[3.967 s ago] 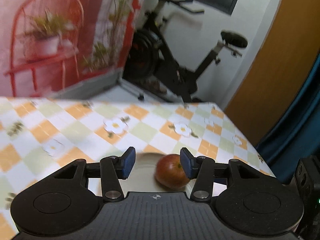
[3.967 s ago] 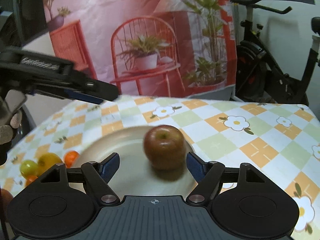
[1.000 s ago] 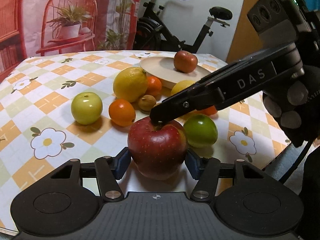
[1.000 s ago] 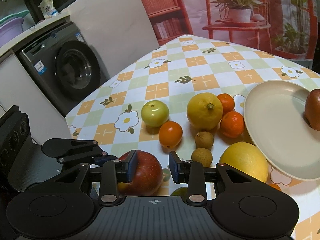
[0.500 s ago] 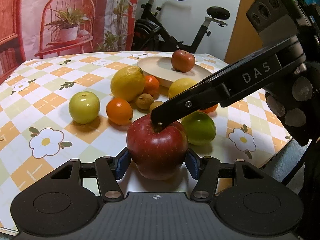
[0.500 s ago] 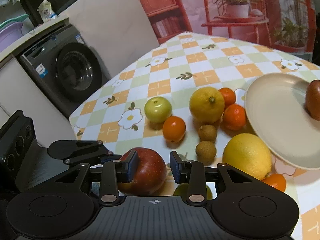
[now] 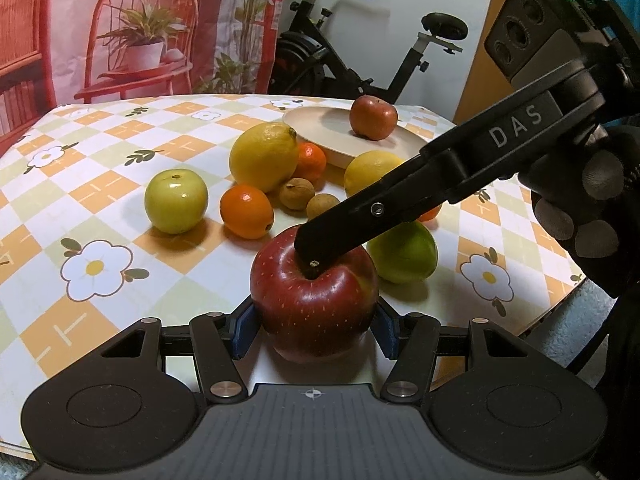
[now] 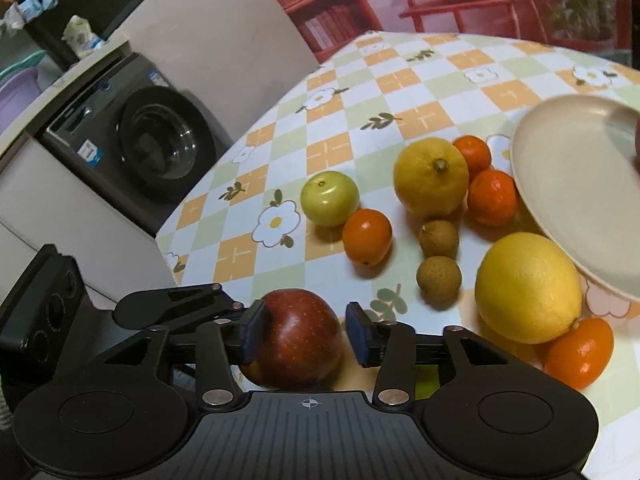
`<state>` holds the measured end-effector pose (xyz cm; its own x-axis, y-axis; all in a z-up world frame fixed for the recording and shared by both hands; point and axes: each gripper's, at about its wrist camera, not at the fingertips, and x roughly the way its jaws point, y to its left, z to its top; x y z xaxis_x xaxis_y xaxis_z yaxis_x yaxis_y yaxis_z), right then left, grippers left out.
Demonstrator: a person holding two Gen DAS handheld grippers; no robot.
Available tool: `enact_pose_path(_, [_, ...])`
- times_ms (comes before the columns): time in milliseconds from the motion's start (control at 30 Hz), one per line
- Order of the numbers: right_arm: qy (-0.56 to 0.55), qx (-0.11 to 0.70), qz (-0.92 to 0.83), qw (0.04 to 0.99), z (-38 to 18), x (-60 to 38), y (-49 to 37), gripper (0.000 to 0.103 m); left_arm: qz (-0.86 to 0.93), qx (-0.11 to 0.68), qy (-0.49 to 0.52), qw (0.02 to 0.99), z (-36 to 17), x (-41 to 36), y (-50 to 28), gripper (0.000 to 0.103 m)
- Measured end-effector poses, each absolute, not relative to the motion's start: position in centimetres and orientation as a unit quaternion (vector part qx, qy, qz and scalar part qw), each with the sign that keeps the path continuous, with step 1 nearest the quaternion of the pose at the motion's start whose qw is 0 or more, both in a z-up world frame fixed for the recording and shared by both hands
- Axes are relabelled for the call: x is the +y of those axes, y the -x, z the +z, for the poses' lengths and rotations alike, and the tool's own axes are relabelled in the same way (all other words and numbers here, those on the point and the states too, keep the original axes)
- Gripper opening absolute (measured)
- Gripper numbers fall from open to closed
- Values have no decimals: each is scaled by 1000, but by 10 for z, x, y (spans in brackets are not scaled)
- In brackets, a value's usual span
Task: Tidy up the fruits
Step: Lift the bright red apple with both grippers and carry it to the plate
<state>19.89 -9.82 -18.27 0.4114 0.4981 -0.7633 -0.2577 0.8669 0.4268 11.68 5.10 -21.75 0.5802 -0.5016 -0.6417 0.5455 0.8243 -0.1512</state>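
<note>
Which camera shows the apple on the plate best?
The left wrist view: the whole small red apple sits on the beige plate. The right wrist view catches only a sliver at its edge.

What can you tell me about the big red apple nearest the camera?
The big red apple is glossy, deep red with pale speckles and a yellowish patch on one side. It sits upright on the checked tablecloth, stem hollow facing up. The left claw grips its sides with blue pads. The right claw, jaws opening, reaches over its top, one finger by the stem. A green apple sits right behind.
</note>
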Motion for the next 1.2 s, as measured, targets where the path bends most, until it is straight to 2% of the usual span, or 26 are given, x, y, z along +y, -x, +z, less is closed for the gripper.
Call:
enact_pose_path(400, [-195,504,223,811,-188,-107,-209,40,-288,350,-12,891,-211,57,-122,61])
enact_pose_path(900, [-268,423,221,837,-127,-156,-229,40,-309,298,-86,899,-140,21,-165,61])
enact_pose_path(1200, [-296,386,187,853,-110,-219,-252,40,-338,289,-112,889,-128,-31,-219,61])
